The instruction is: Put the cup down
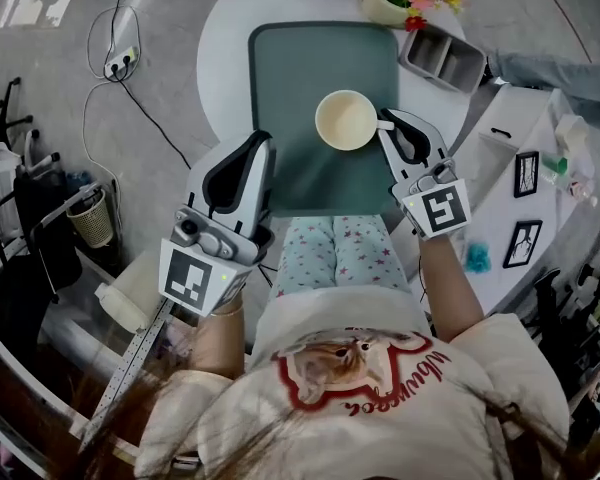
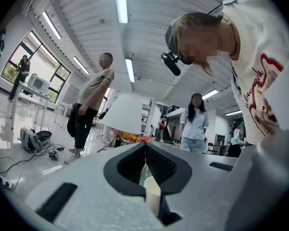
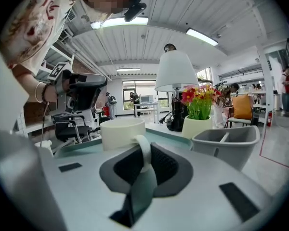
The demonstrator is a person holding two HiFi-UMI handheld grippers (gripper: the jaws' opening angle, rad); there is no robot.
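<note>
Over the green tray (image 1: 290, 78) on a round table (image 1: 220, 58), right gripper (image 1: 390, 126) pinches cup handle (image 3: 144, 150); left gripper (image 1: 263, 140) closed, empty.

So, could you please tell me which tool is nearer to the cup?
Right. The right tool grips the handle of the cup, so they touch. The left tool is apart from the cup, off to its left, by the left edge of the tray.

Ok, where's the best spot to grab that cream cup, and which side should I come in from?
Take the cup by its handle, coming in from the right. The handle is a thin loop that sticks out sideways toward the right gripper, so the jaws can pinch it, while the round body looks too wide. The right gripper is shut on it that way.
</note>
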